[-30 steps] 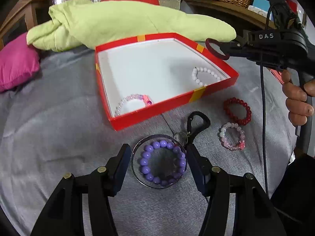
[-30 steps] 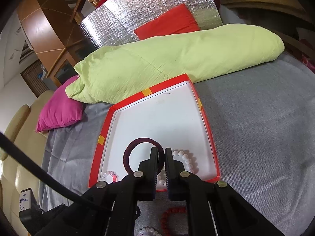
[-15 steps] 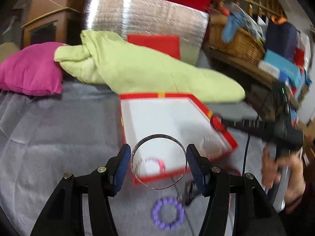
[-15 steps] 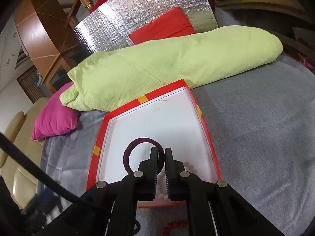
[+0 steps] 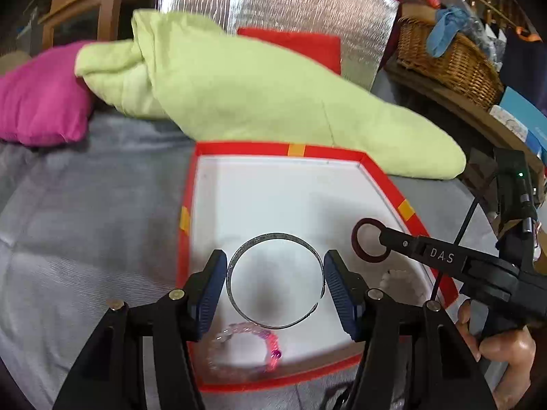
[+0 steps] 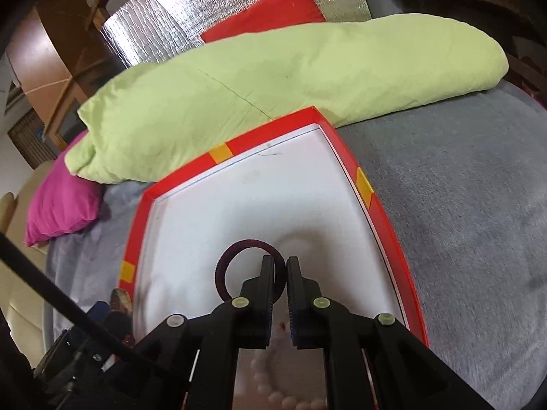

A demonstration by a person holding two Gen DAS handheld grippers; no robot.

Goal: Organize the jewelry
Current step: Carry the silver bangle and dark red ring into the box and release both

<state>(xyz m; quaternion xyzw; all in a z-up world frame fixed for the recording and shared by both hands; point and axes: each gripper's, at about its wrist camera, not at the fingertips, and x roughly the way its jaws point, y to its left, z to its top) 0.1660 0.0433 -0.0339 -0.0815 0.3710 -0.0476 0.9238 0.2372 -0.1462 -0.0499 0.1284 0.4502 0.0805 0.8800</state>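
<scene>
My left gripper [image 5: 275, 257] is shut on a thin silver bangle [image 5: 273, 236], pads pressing its two sides, above the near part of a red box [image 5: 294, 149] with a white floor. A pink bead bracelet [image 5: 254, 335] lies in the box below the bangle, and a white bead bracelet [image 5: 400, 277] near its right wall. My right gripper [image 6: 280, 266] is shut on a dark maroon ring [image 6: 239, 246], low over the box floor [image 6: 259, 205]. In the left wrist view the right gripper [image 5: 381, 236] reaches in from the right with the maroon ring [image 5: 356, 239].
A pale green quilt [image 5: 239, 85] lies along the box's far side, with a pink cushion [image 5: 37, 102] at left. Behind stand a silver foil panel [image 5: 290, 3], a red cushion [image 5: 301, 42] and a wicker basket [image 5: 448, 54]. Grey cloth [image 6: 461, 205] covers the surface. A hand [image 5: 499, 348] holds the right gripper.
My left gripper lifted the silver bangle off the cloth, away from the purple bracelet, and carried it over the box. The right gripper sank with the maroon ring toward the box floor.
</scene>
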